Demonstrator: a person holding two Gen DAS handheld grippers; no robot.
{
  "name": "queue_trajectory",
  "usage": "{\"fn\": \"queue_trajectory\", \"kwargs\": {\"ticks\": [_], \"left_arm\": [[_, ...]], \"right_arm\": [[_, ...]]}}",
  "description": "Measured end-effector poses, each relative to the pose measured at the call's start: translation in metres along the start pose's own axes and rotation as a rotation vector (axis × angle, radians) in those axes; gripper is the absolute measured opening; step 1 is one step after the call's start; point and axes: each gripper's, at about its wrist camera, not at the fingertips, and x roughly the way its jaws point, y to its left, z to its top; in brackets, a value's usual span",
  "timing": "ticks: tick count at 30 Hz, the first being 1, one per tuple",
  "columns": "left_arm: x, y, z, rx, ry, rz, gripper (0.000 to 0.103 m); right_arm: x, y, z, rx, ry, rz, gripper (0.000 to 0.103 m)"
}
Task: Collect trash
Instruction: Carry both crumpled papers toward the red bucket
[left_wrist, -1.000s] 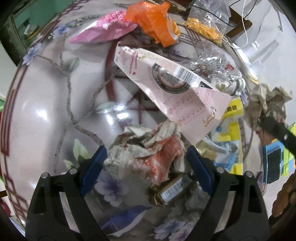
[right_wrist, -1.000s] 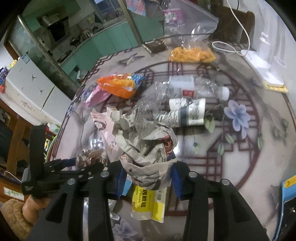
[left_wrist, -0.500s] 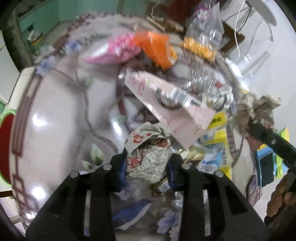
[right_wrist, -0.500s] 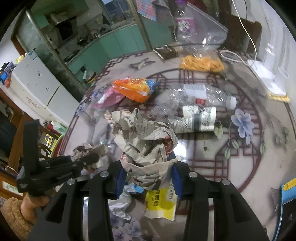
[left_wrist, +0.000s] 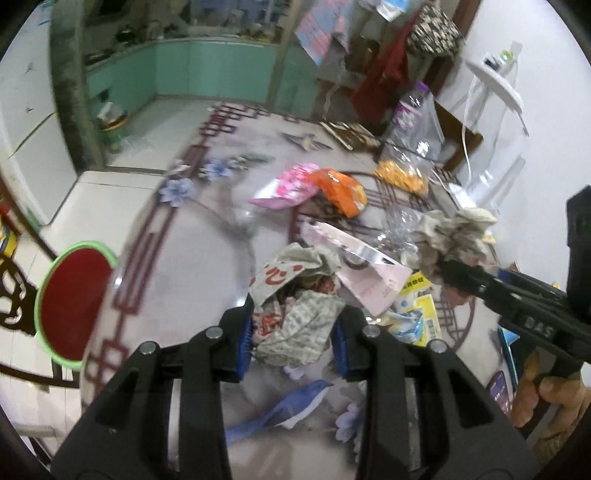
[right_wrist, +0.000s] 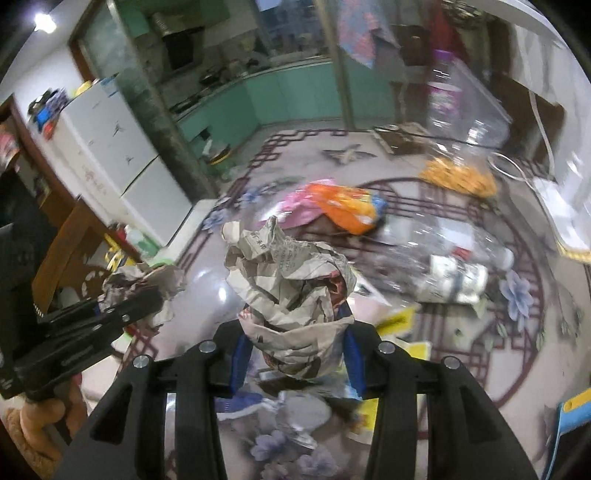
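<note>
My left gripper (left_wrist: 291, 343) is shut on a crumpled newspaper wad (left_wrist: 299, 299) and holds it above the glossy patterned table (left_wrist: 192, 266). My right gripper (right_wrist: 295, 354) is shut on a bigger crumpled newspaper ball (right_wrist: 291, 280), also off the table; that ball shows at the right of the left wrist view (left_wrist: 454, 236). The left gripper with its wad shows at the left of the right wrist view (right_wrist: 140, 284). Trash on the table: a pink wrapper (left_wrist: 288, 188), an orange bag (left_wrist: 343, 188), a pink-white packet (left_wrist: 362, 266), a clear plastic bottle (right_wrist: 450, 243) and yellow wrappers (left_wrist: 424, 306).
A bin with a green rim and red inside (left_wrist: 70, 306) stands on the floor left of the table. A clear bag of orange snacks (left_wrist: 406, 173) and a white cable (right_wrist: 513, 166) lie at the far side. A blue object (right_wrist: 572, 424) is at the right edge.
My left gripper closed on the newspaper wad and lifted it off the table, tilting up so the floor and bin show. My right gripper rose with its newspaper ball.
</note>
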Motion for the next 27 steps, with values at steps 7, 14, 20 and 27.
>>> {"fn": "queue_trajectory", "kwargs": {"ticks": [7,14,20,27], "left_arm": [[-0.042,0.053,-0.024,-0.136,-0.05,0.093,0.033],[-0.075,0.102,-0.053,-0.255,-0.067,0.192,0.033],[-0.09,0.128,-0.064,-0.315,-0.075,0.231,0.033],[-0.094,0.147,-0.063,-0.336,-0.079,0.229,0.033]], "right_arm": [[0.027,0.06,0.008,-0.154,0.062,0.046,0.042],[0.063,0.122,0.011,-0.275,0.129,0.125,0.042],[0.076,0.164,0.008,-0.332,0.152,0.194,0.042],[0.086,0.191,0.007,-0.363,0.171,0.22,0.042]]}}
